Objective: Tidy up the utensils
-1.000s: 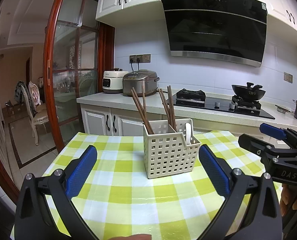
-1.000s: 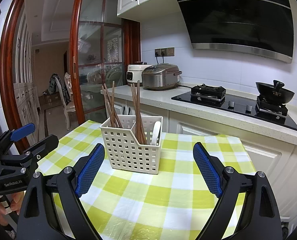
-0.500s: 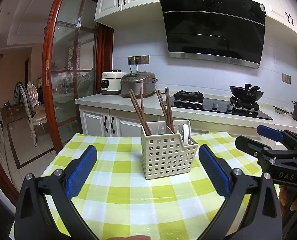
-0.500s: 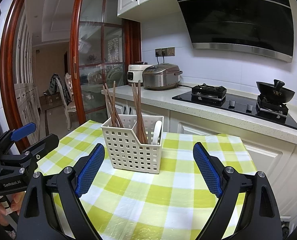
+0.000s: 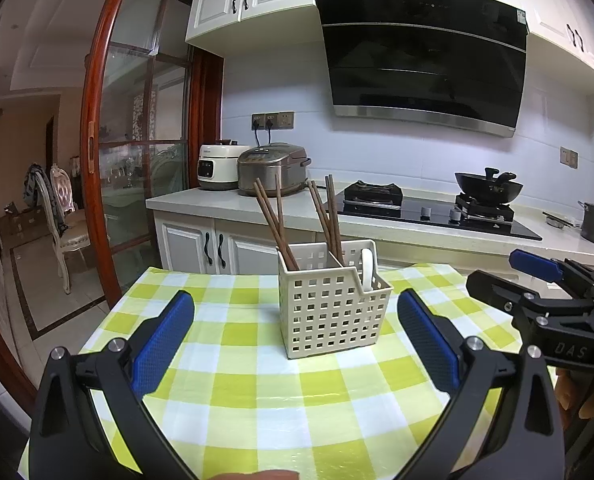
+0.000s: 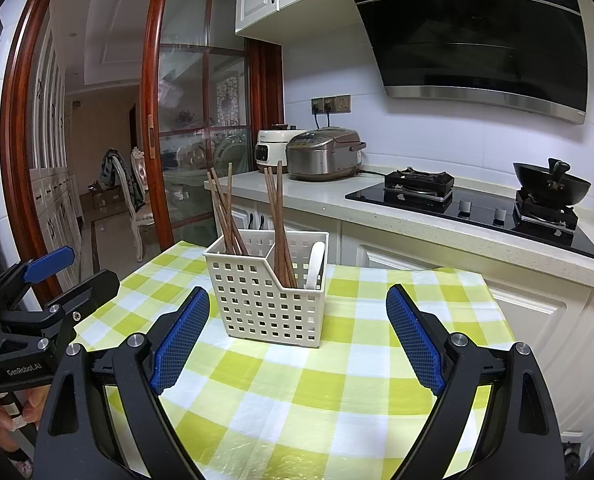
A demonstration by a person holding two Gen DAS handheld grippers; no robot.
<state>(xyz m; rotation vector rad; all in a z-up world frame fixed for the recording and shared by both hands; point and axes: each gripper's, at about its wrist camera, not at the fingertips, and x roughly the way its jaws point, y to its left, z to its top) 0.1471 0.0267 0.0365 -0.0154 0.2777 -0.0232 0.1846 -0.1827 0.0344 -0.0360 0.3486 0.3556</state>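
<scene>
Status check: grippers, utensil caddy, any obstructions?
Left hand-held gripper open, empty. Right hand-held gripper open, empty. Caddy upright on table, chopsticks and white spoon inside. Nothing blocking.

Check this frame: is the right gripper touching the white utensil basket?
Apart. The right wrist view shows the right gripper open, with checked tablecloth visible between both blue pads and the utensil basket.
</scene>
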